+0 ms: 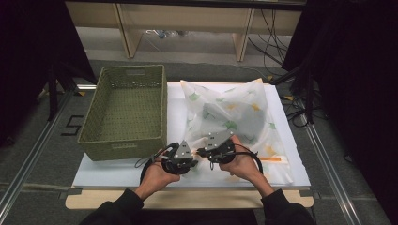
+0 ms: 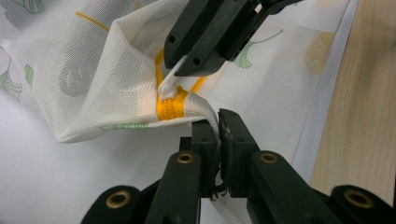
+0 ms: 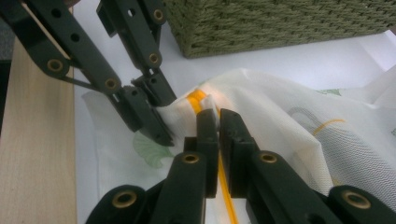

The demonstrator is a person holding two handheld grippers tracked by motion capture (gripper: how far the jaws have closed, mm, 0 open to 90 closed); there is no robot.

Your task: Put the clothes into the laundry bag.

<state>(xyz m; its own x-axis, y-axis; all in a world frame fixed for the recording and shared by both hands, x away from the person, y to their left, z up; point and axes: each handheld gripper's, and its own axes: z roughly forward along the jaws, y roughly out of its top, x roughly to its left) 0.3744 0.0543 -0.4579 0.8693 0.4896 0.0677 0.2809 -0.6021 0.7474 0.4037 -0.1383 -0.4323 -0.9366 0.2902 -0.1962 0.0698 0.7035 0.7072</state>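
Both grippers (left (image 2: 218,122), right (image 3: 218,119)) pinch mesh bag (image 1: 234,112) corner.

We seem to be in a lab or recording rig: black curtains (image 1: 28,56) flank the desk (image 1: 187,199), metal rails (image 1: 28,159) run alongside, and loose cables (image 1: 277,37) hang behind.

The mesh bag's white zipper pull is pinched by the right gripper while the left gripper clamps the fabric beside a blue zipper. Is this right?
Not quite: the zipper is orange, as the left gripper view shows. The right gripper does pinch the white pull, and the left gripper clamps the mesh bag beside it.
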